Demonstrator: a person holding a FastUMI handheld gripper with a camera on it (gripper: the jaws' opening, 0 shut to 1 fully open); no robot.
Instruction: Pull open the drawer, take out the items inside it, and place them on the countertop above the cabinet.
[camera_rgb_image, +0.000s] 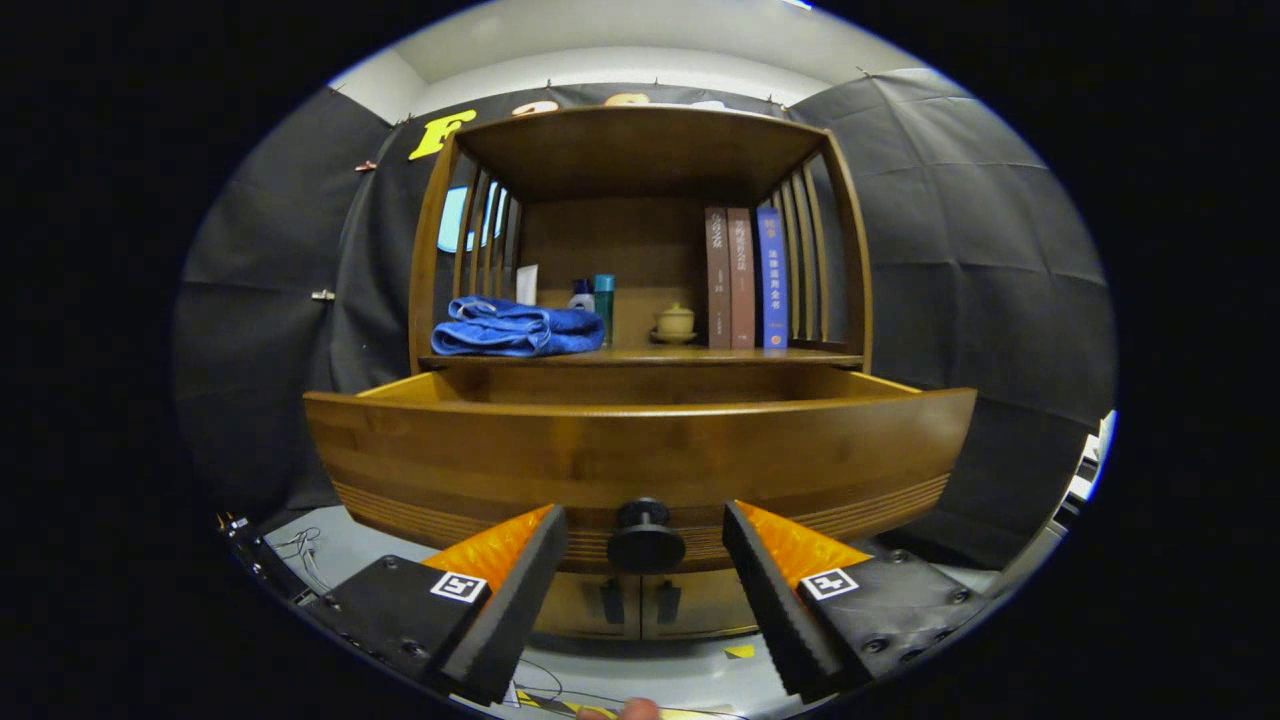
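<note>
So the gripper (645, 525) has its 2 fingers spread wide, holding nothing, and the round dark knob (645, 538) of the drawer sits right in the gap between them without either finger touching it. That knob is on the curved brown wooden drawer front (640, 460), which is just ahead of the fingertips and stands pulled out from the brown wooden cabinet (640, 150). From this low angle you only get the drawer's rim and a bit of its inner back wall, so I can't tell what's lying in it.

Below the knob, between the fingers and a little further back, there are 2 small cabinet doors with dark handles (638, 603).

Beyond the drawer and above it is the wooden worktop (640, 356) of the cabinet, under a shelf roof with slatted sides. On it, off to the left-finger side, there's a folded blue towel (515, 330). Behind the towel a white upright thing (527, 284) I can't identify, then a small white and blue bottle (581, 296) and a teal cylinder container (604, 300) right beside it. Roughly straight ahead is a small pale lidded pot on a saucer (675, 322). Over on the right-finger side stand 3 upright books (745, 278), 2 brown and 1 blue, pressed together.

Some cables (300, 548) lie on the grey floor out past the left finger.
</note>
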